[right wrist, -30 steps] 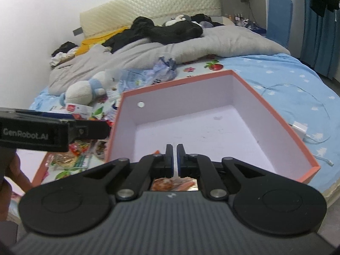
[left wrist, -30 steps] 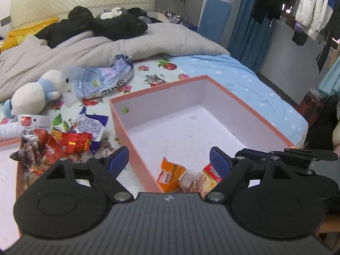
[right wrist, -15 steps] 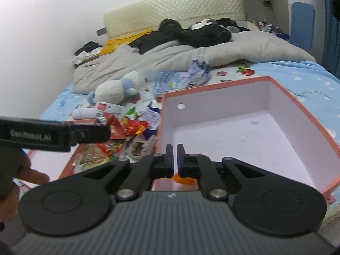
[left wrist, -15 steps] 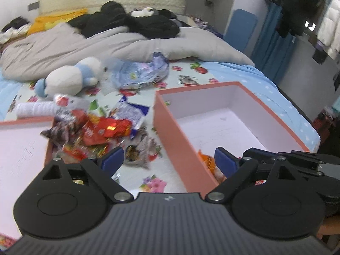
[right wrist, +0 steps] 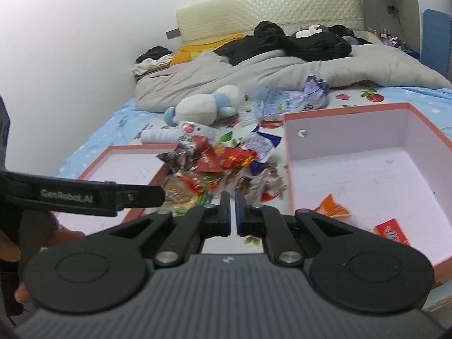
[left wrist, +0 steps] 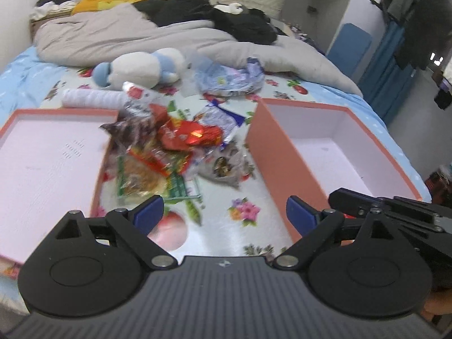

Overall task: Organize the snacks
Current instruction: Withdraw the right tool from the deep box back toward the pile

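A heap of snack packets lies on the flowered sheet between two salmon-edged boxes, also as the snack heap in the right wrist view. My left gripper is open and empty, hovering just short of the heap. The deep box stands to its right, the shallow lid to its left. My right gripper is shut with nothing between its blue pads. Inside the deep box lie an orange packet and a red packet.
A white and blue plush toy and a crumpled pale-blue bag lie beyond the heap. A grey duvet with black clothes fills the far bed. A person's hand holds the left gripper's handle. Clothes hang at the right.
Both grippers have swung left, from over the deep box toward the snack heap. The left jaws have opened a little wider. The right jaws stay shut.
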Action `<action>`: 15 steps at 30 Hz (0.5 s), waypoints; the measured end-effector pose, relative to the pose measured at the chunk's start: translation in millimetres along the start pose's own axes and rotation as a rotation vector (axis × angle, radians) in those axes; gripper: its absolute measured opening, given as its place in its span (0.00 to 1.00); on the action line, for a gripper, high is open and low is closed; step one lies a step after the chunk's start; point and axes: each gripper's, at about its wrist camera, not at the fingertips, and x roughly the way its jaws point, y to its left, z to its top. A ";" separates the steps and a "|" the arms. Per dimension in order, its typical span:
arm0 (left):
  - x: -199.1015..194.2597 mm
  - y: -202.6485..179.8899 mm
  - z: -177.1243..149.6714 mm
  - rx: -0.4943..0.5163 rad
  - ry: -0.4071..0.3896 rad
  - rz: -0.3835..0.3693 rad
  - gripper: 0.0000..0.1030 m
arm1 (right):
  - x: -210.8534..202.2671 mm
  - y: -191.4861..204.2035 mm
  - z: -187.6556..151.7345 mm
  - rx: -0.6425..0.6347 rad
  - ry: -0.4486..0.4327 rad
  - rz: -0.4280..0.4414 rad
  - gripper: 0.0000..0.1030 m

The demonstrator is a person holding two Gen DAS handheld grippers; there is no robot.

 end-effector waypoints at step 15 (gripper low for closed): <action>11.6 49.5 -19.2 -0.097 0.024 0.023 0.93 | 23.0 32.0 -13.4 -0.064 0.025 0.008 0.08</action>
